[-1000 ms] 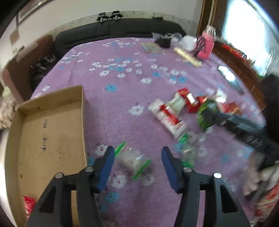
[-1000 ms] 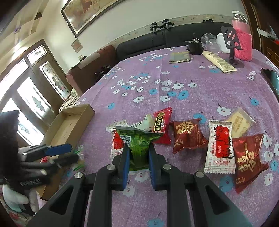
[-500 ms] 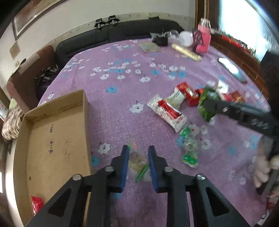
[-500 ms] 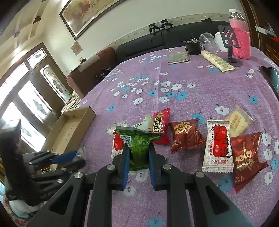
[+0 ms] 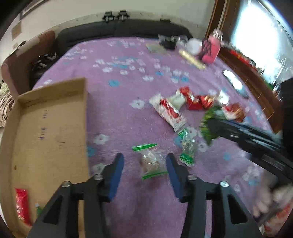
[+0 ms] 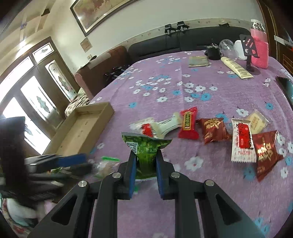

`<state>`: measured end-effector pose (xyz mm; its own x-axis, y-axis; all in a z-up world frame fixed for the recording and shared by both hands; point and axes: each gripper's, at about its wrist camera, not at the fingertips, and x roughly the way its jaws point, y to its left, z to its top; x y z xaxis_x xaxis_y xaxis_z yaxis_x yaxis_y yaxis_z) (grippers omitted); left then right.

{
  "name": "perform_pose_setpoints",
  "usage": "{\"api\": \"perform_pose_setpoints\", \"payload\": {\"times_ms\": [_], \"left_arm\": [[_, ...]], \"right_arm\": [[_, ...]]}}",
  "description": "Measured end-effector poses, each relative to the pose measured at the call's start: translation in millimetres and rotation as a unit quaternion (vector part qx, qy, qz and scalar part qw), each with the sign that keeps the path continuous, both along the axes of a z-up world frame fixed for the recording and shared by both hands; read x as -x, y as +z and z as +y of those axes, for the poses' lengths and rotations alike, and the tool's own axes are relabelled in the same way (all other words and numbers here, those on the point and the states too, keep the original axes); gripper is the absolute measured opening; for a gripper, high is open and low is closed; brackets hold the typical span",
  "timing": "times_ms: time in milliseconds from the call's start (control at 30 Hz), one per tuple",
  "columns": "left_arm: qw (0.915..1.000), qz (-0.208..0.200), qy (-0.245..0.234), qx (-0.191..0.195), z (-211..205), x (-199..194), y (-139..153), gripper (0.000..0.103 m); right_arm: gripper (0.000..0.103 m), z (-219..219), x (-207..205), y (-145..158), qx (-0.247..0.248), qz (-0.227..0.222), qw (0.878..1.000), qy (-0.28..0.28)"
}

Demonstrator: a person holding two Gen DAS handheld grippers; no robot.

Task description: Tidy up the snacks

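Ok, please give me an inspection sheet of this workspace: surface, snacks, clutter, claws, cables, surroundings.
Surface: purple flowered tablecloth, wholly covering the table.
Job's things: cardboard box on the cloth with a red packet inside; loose red and white snack packets spread on the cloth.
Clutter: pink bottle, cream tube, phone stand and a dark cup at the far edge.
Claws: right claw shut on the green packet; left claw has just been opening, and the clear green-edged packet lies between its fingers, not pressed.
Cables: nothing seen.
Surroundings: dark sofa, framed picture, glazed doors.
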<state>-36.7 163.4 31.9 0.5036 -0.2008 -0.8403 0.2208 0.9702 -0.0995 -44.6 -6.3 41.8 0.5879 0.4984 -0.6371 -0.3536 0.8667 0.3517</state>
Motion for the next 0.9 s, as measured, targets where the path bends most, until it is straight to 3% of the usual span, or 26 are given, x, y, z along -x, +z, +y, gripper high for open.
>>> {"api": "perform_pose_setpoints", "payload": {"times_ms": [67, 100, 133, 167, 267, 400, 500, 667, 900], "left_arm": [[0.9988, 0.021, -0.005, -0.044, -15.0, -10.2, -15.7, 0.053], [0.9975, 0.002, -0.011, -0.069, -22.9, -9.6, -16.2, 0.053], [0.9972, -0.001, -0.021, -0.072, -28.3, -9.5, -15.8, 0.044], [0.9979, 0.005, -0.025, -0.059, -29.8, -9.4, -14.3, 0.032], [0.9985, -0.011, -0.027, -0.047, -29.5, -2.4, -8.0, 0.031], [0.9995, -0.029, -0.013, 0.001, -11.8, 12.8, 6.8, 0.031], [0.9978, -0.045, 0.004, 0.048, 19.8, 28.0, 28.3, 0.031], [0.993, -0.08, 0.066, 0.056, 85.7, 45.8, 52.5, 0.032], [0.9839, -0.063, 0.16, 0.048, 184.6, 38.7, 32.7, 0.032]], "right_arm": [[0.019, -2.3, 7.8, 5.8, -0.002, -0.005, 1.0, 0.004], [0.019, -3.4, 11.4, 8.9, -0.002, -0.008, 1.0, 0.004], [0.019, -4.9, 14.6, 11.7, -0.001, -0.01, 1.0, 0.005], [0.019, -7.0, 18.4, 14.7, -0.001, -0.012, 1.0, 0.004], [0.019, -10.0, 23.7, 20.1, -0.003, -0.011, 1.0, 0.006], [0.019, -5.9, 26.9, 25.6, -0.001, -0.013, 1.0, 0.013], [0.019, 7.4, 27.1, 31.8, -0.01, -0.01, 0.999, 0.03], [0.019, 55.3, 20.9, 38.1, -0.021, 0.003, 0.997, 0.076], [0.019, 163.7, 13.3, 22.9, -0.003, 0.043, 0.987, 0.156]]}}
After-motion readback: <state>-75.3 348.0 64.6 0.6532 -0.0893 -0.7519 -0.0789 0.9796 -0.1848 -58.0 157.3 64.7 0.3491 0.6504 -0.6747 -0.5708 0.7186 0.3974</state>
